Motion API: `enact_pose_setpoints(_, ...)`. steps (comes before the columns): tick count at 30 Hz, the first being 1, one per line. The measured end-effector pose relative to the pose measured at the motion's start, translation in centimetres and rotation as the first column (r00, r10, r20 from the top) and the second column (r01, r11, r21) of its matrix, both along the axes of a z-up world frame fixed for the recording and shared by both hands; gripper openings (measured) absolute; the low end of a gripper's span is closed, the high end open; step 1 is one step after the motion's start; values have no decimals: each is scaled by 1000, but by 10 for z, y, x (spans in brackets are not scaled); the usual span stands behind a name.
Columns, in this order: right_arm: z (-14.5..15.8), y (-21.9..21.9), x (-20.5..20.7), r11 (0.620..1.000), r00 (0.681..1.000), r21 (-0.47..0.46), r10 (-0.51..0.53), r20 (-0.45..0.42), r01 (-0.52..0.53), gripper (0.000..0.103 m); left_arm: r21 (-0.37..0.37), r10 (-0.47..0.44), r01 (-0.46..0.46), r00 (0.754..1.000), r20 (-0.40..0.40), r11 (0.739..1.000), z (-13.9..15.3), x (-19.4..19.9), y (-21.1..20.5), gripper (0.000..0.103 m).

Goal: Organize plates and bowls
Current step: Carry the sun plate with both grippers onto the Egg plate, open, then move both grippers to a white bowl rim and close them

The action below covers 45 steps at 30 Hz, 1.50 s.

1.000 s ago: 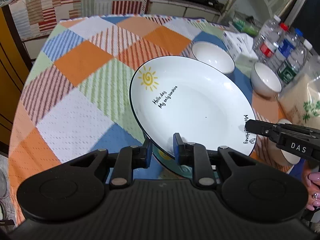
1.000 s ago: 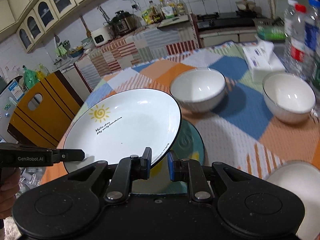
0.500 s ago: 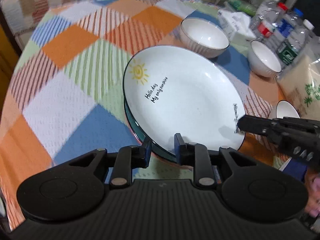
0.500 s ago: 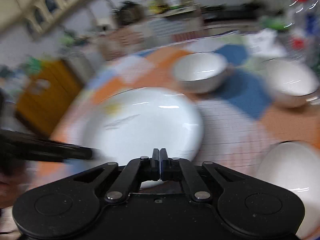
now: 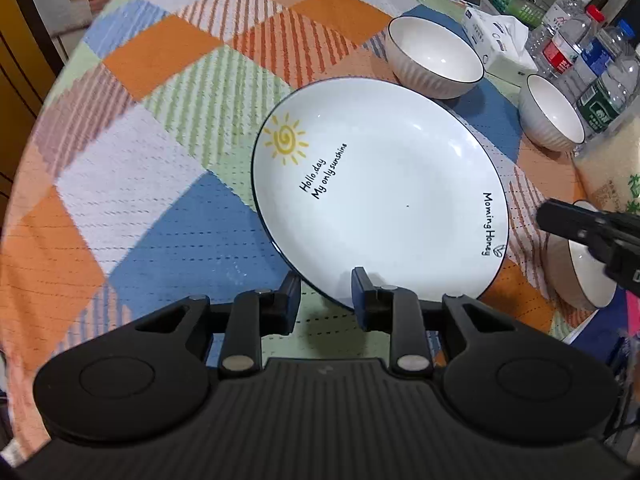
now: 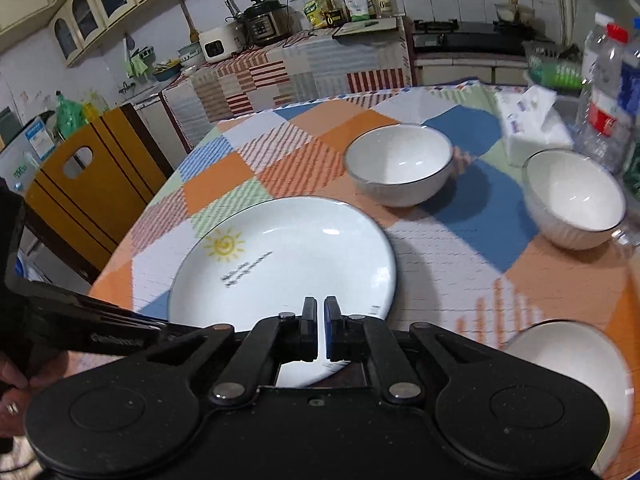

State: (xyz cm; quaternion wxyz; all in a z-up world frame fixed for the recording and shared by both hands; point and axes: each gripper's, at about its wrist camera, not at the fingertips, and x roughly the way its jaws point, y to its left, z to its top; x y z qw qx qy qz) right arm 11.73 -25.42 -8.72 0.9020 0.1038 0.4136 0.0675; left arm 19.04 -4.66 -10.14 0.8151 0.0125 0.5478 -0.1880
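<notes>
A white plate [image 5: 380, 196] with a yellow sun and black lettering lies flat on the checked tablecloth; it also shows in the right wrist view [image 6: 288, 264]. My left gripper [image 5: 325, 294] is open, its jaws on either side of the plate's near rim. My right gripper [image 6: 320, 324] is nearly shut and empty, just above the plate's near edge. Three white bowls stand on the table: one far [image 5: 434, 62], one at the right [image 5: 554, 118], one near right [image 5: 580, 272]. In the right wrist view they are the far bowl [image 6: 400, 164], right bowl [image 6: 574, 198] and near bowl [image 6: 576, 384].
Water bottles [image 5: 592, 60] and a tissue pack [image 5: 498, 38] crowd the table's right side. A bag of rice [image 5: 616, 168] lies by them. A yellow chair [image 6: 92, 184] stands at the table's left edge. The kitchen counter [image 6: 296, 64] is behind.
The white plate went down from a tilted, lifted hold onto the teal plate beneath, which is now hidden. My right gripper let go and closed, drawing back right. The left gripper's jaws stayed open.
</notes>
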Motion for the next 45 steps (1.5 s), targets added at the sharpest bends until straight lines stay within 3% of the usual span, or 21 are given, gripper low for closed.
enact_pose_setpoints(3, 5, -14, -15, 998, 999, -57, 37, 10, -37, 10, 56, 2, -5, 999, 41, 998, 16, -11, -3, 26)
enact_pose_setpoints(7, 14, -41, -44, 990, 998, -125, 66, 9, -64, 29, 59, -16, 11, 995, 96, 998, 46, -29, -13, 28)
enact_pose_setpoints(13, 24, -86, -92, 976, 996, -203, 87, 36, -78, 54, 7, -94, 94, 982, 161, 996, 76, -55, -49, 38)
enact_pose_setpoints(19, 10, -108, -122, 967, 995, -237, 95, 13, -90, 74, -67, -156, 170, 973, 170, 983, 69, -66, -93, 51)
enact_pose_setpoints(24, -15, -113, -120, 973, 994, -214, 74, -81, -90, 76, -115, -183, 198, 975, 128, 974, 49, -65, -124, 54)
enact_pose_setpoints(32, -46, -102, -96, 960, 972, -232, 107, -209, -155, 76, -118, -227, 232, 972, 59, 965, 16, -62, -161, 54)
enact_pose_setpoints(39, -59, -99, -79, 958, 970, -229, 123, -209, -171, 76, -87, -268, 274, 960, 79, 958, -1, -62, -188, 54)
enact_pose_setpoints(42, -63, -97, -76, 954, 972, -242, 133, -194, -179, 84, -35, -301, 308, 945, 128, 951, -5, -61, -200, 50)
enact_pose_setpoints(45, -67, -95, -74, 950, 976, -253, 144, -166, -183, 88, -16, -334, 337, 938, 97, 942, -12, -55, -207, 26)
